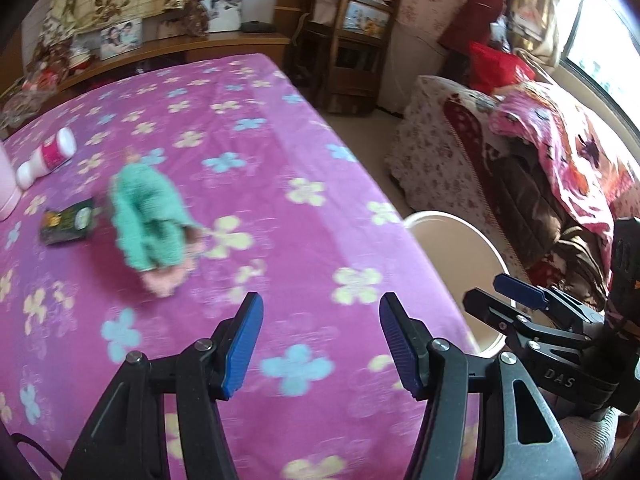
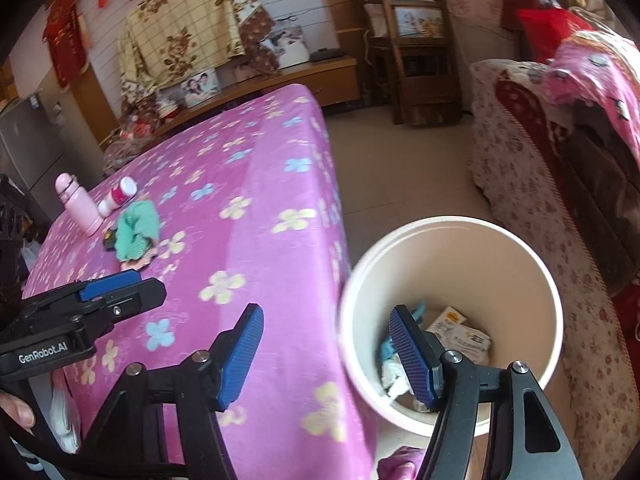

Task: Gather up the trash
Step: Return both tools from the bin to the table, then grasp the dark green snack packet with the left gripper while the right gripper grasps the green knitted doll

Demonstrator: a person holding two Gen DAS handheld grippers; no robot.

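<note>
Left gripper (image 1: 322, 344): hangs over the near part of the purple flowered surface (image 1: 280, 160); jaws released, nothing between the blue pads.
Right gripper (image 2: 326, 354): sits at the surface's edge, one finger over the cloth, the other over the mouth of the white bin (image 2: 532, 264); jaws released and empty.
White bin: stands on the floor just beside the surface's corner, upright, rim up; inside lie crumpled wrappers (image 2: 460, 332) and a bit of blue scrap.
Green knitted item (image 1: 148, 220): lies on the surface with something pink under its lower end; blurred, so what it is cannot be told.
Dark small packet (image 1: 68, 222): flat on the cloth, just left of the green item.
White and pink bottle (image 1: 48, 156): on its side, further back on the surface.
Pink flask (image 2: 78, 204): upright near the lying bottle.
Sofa (image 2: 520, 152): draped in floral cloth, across the floor from the surface.
</note>
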